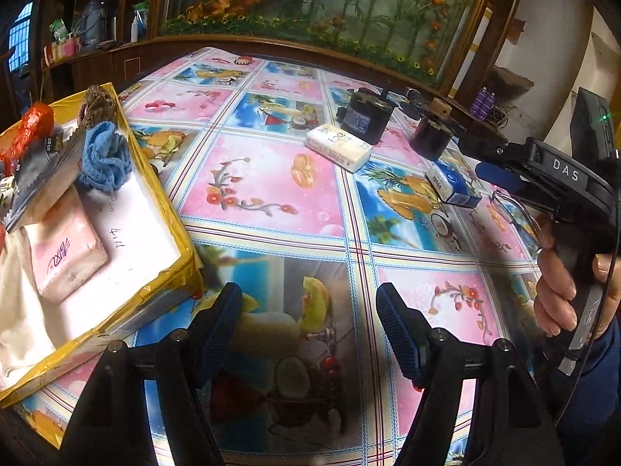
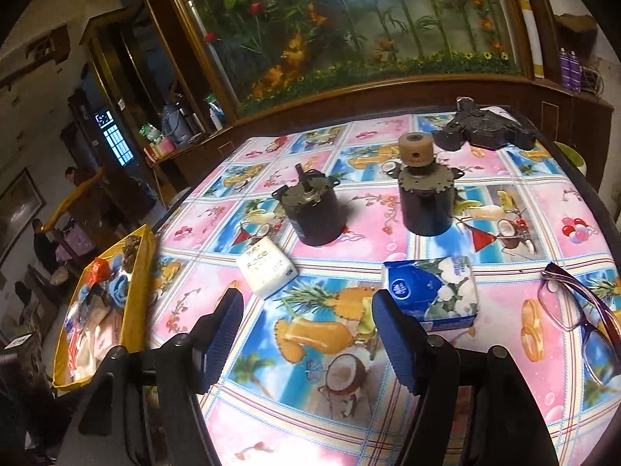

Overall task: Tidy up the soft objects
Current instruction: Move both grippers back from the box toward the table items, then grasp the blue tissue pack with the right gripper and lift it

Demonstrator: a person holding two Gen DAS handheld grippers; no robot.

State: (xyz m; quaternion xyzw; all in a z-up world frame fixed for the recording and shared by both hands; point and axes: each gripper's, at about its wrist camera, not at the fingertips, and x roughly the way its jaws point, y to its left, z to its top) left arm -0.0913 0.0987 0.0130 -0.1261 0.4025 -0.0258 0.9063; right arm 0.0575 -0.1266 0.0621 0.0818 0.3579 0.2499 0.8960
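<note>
A yellow-edged box [image 1: 163, 198] stands at the table's left and holds a pink tissue pack [image 1: 66, 252], a blue cloth [image 1: 104, 155], a brown scrubber [image 1: 97, 101], a red item and a silvery packet. On the tablecloth lie a white tissue pack [image 1: 338, 146] [image 2: 267, 268] and a blue tissue pack [image 1: 452, 186] [image 2: 434, 291]. My left gripper [image 1: 308, 326] hovers open over the cloth beside the box, nothing between its fingers. My right gripper [image 2: 306, 334] is open and empty, its right finger just in front of the blue pack; a hand holds it at the right in the left wrist view [image 1: 489, 163].
Two dark motors [image 2: 314, 209] [image 2: 427, 198] stand behind the tissue packs. Glasses [image 2: 582, 310] lie at the right, a black device [image 2: 485, 128] at the far edge. A wooden-framed panel with painted plants backs the table. Box [image 2: 136, 291] sits far left.
</note>
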